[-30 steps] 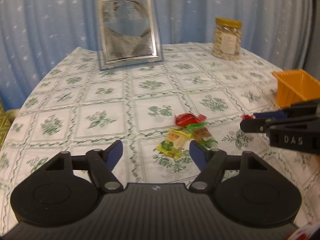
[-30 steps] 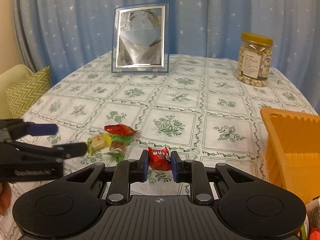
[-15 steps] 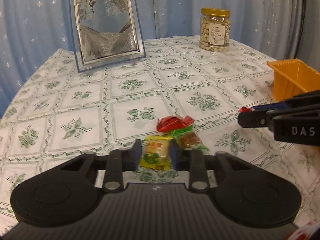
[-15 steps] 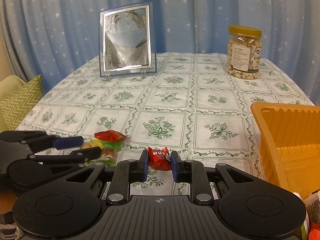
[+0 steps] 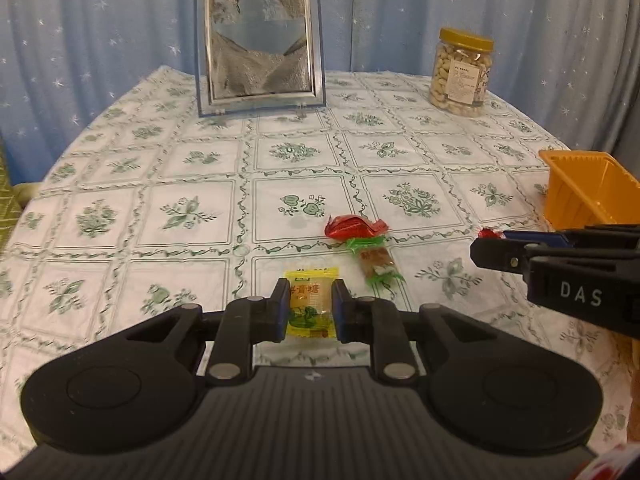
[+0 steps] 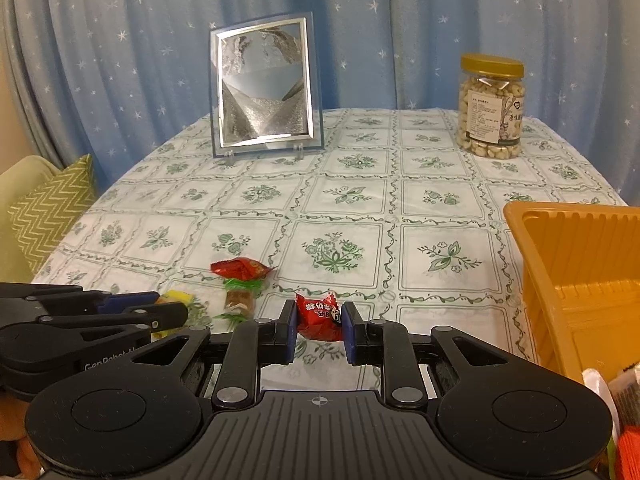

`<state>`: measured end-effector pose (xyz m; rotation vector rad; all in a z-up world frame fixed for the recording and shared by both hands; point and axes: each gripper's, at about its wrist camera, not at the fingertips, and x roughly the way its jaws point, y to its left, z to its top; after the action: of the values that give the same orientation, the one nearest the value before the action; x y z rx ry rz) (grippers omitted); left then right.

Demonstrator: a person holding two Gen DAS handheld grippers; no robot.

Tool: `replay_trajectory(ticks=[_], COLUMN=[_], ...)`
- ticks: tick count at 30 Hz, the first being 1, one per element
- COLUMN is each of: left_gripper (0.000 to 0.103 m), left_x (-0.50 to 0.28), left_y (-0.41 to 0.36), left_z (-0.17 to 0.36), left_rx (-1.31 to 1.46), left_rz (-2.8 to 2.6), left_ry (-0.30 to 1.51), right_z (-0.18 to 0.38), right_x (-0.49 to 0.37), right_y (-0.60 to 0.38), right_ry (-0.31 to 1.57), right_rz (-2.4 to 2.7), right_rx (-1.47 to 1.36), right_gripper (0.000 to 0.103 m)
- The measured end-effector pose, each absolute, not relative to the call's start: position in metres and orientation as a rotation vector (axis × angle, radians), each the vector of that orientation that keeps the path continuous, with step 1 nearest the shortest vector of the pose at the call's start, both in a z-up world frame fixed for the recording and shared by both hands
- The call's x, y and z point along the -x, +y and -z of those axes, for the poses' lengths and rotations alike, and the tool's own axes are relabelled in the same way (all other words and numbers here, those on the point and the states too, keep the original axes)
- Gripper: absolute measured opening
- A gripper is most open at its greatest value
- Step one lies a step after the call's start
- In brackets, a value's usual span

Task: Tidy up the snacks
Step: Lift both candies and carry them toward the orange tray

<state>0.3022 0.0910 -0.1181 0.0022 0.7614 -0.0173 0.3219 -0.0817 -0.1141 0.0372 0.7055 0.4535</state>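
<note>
Two wrapped sweets are in my grip at once, one per tool. Nearest me, the left gripper (image 5: 310,304) has its jaws clamped on the long sides of the yellow candy (image 5: 311,303), squeezing the flat packet across its width so it should not slide out. The right gripper (image 6: 319,326) is closed on the red candy (image 6: 320,317) the same way, pinching the crinkled wrapper by its middle. Just beyond my left jaws, the red-wrapped sweet (image 5: 354,227) and the green-ended sweet (image 5: 375,261) lie touching on the bench (image 5: 160,184), waiting their turn, I judge. At the right edge sits the orange tray (image 6: 560,264), tilted open toward me, which I take as the drop-off. Far back stand the picture frame (image 5: 258,42) and the nut jar (image 5: 460,72), well clear.
</note>
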Motion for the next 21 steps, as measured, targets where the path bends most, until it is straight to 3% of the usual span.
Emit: replay_trajectory(ticks=[21], left_gripper=[0.019], left_x=[-0.133], left_y=[0.06], left_z=[0.035], left_rx=[0.105], left_rz=[-0.106], left_ry=[0.684], right_z=[0.058], right_x=[-0.172], right_y=[-0.123], right_ry=[0.717], right_rz=[-0.42], right_rx=[-0.129], right_gripper=[0.023])
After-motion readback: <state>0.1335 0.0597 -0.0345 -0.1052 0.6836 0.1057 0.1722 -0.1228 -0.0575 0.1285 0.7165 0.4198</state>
